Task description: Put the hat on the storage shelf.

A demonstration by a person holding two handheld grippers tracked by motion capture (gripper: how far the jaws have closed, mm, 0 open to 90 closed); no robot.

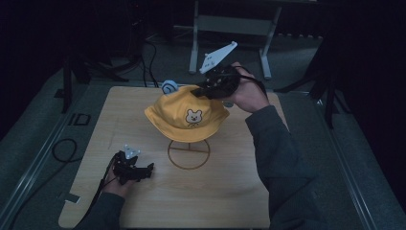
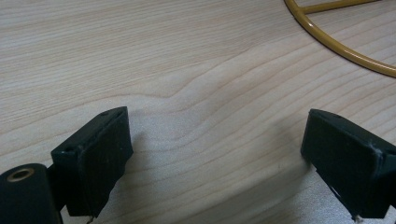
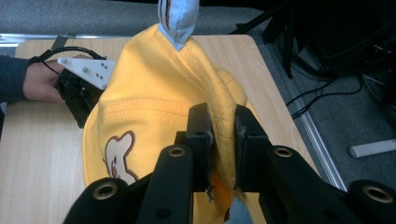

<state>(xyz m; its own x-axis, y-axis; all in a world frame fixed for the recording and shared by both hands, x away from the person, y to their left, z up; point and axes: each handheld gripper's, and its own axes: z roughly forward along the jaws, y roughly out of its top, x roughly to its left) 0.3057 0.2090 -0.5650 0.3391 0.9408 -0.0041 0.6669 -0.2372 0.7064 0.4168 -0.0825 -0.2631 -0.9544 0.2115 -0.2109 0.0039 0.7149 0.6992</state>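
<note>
Dim room, pale wood-grain bench (image 1: 230,201). Near the front left corner the left gripper (image 1: 135,171) sits low on the bench, jaws wide apart with nothing between them, probably just waiting. Past it stands the thin gold wire stand (image 1: 188,153). Toward the far edge, the right gripper (image 3: 223,135) pinches a fold of the soft yellow cotton hat (image 1: 186,112), lifting it over the stand.

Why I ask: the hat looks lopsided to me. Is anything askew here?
Yes. The yellow hat sits tilted over the wire stand, because the right gripper is shut on a fold of its crown, bunching the fabric. The left gripper rests open on the table.
</note>
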